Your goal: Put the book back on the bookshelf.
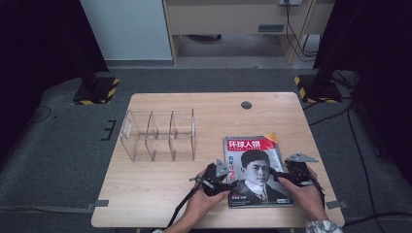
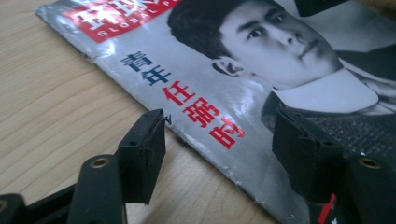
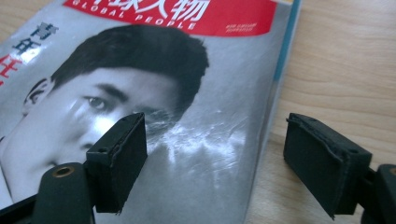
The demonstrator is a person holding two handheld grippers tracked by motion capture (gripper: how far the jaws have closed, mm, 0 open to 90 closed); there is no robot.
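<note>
The magazine (image 1: 255, 170) lies at lower right of the tabletop (image 1: 160, 189); the left hand-held gripper (image 1: 219, 180) and the right hand-held gripper (image 1: 286, 175) straddle its side edges, jaws spread, pinching nothing.

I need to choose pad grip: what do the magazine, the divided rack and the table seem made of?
Magazine: glossy coated paper, going by the glare and creases on its cover. Divided rack: clear rigid plastic, probably acrylic; the table shows through it. Table: pale wood grain, matte, possibly laminate.
</note>
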